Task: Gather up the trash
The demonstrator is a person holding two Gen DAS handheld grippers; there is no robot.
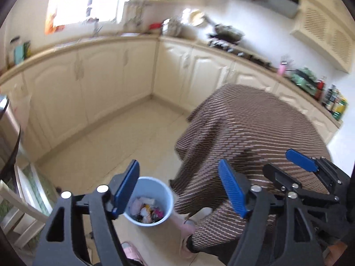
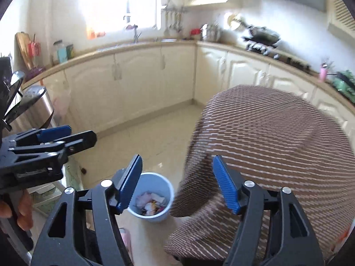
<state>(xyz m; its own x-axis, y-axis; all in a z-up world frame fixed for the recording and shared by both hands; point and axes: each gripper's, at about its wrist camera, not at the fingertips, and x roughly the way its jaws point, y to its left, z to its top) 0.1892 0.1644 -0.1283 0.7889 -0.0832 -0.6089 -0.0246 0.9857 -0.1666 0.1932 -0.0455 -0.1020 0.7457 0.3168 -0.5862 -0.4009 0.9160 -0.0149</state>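
A light blue trash bin [image 1: 166, 196] stands on the tiled floor, holding crumpled paper and colourful scraps [image 1: 147, 210]. My left gripper [image 1: 179, 190] hangs high above it, open, with nothing between its blue pads. The right gripper [image 1: 286, 167] shows at the right edge of the left wrist view, also open. In the right wrist view the same bin [image 2: 155, 178] lies below my right gripper [image 2: 178, 186], which is open and empty. My left gripper [image 2: 73, 135] reaches in from the left there, with a hand [image 2: 22, 212] behind it.
A person in a brown striped garment [image 1: 244, 133] [image 2: 266, 144] bends over just right of the bin, with pink slippers [image 1: 187, 228] beside it. Cream cabinets [image 2: 137, 82] line two walls under a cluttered counter. A steel canister [image 2: 37, 108] stands at the left.
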